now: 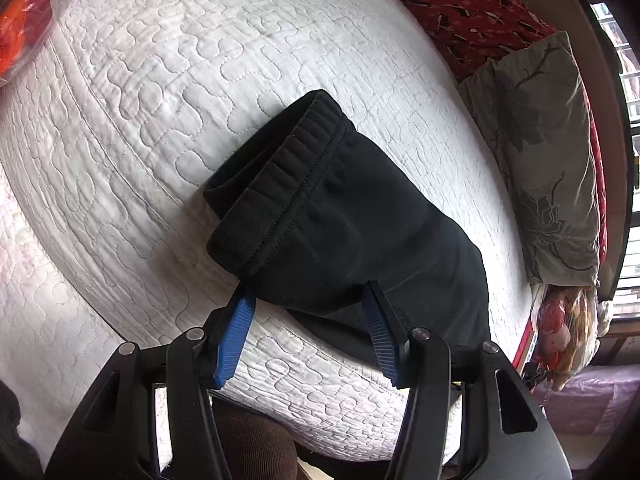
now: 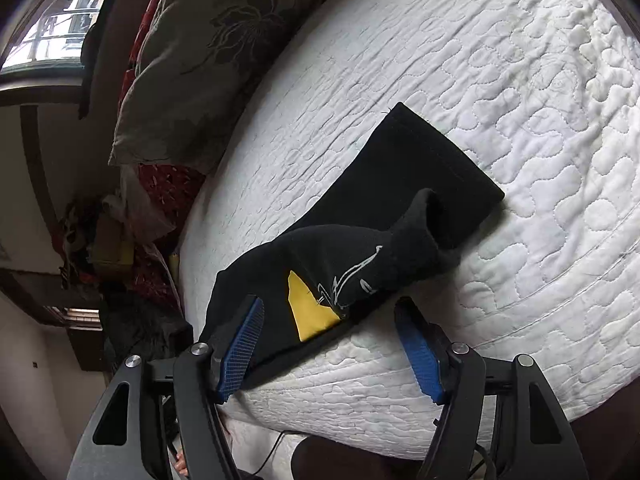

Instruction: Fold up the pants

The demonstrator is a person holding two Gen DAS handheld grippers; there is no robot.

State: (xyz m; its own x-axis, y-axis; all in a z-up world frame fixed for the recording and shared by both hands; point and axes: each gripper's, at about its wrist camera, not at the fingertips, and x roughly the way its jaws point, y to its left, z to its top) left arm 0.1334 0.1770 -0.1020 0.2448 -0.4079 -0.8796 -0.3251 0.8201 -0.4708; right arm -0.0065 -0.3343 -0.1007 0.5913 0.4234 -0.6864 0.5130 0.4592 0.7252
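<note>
Black pants [image 1: 340,216] lie folded on a white quilted bed [image 1: 200,60]. In the left wrist view the ribbed waistband [image 1: 280,160] faces up and left. My left gripper [image 1: 308,296] is open, its blue pads straddling the near edge of the pants. In the right wrist view the pants [image 2: 420,172] show a yellow patch [image 2: 310,312] with a white drawn design, and a rolled fold of cloth above it. My right gripper [image 2: 328,308] is open, its left finger [image 2: 240,352] resting on the cloth and the right finger [image 2: 420,352] over the quilt.
A grey floral pillow [image 1: 540,160] and red patterned bedding [image 1: 460,8] lie along the bed's side by a window. An orange item in a plastic bag [image 1: 24,16] sits at the far left. The pillow also shows in the right wrist view [image 2: 208,40]. Clutter [image 2: 104,248] lies beside the bed.
</note>
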